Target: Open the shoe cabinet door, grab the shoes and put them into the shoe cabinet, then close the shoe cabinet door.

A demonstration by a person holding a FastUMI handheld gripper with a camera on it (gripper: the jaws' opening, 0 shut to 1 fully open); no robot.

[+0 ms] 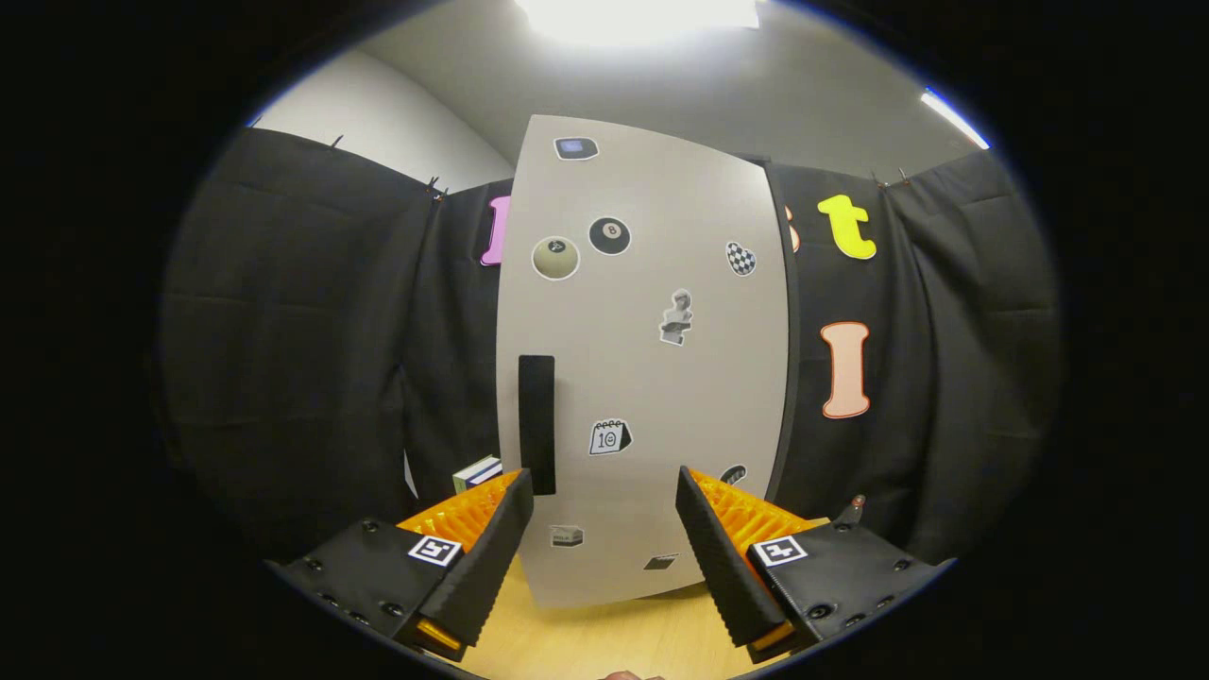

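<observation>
One pale shoe cabinet door (652, 378) stands upright just ahead of the hand-held gripper (604, 496), rising well above it and closed flat toward the camera; black cloth hangs as the booth wall to either side and behind it. Under the door and the fingers runs the light wooden desk (604, 633). Both fingers (491, 548) are spread wide apart with nothing between them but the lower part of the door, and neither one presses on anything I can see. A tall black handle (536, 425) sits on the door's left part, its lower end just beside the left fingertip; I cannot tell whether they touch. Stickers dot the door: a beige ball (555, 258) and a black eight ball (609, 235) marked "8" high up, a checkered heart (740, 258) to the right, a small bust figure (675, 317) near the middle, and a calendar sticker (609, 437) reading "10" lower down, just above the gap between the fingers. The other stickers carry no writing that can be read. A small box (477, 472) peeks out beyond the left finger, beside the door's left edge
</observation>
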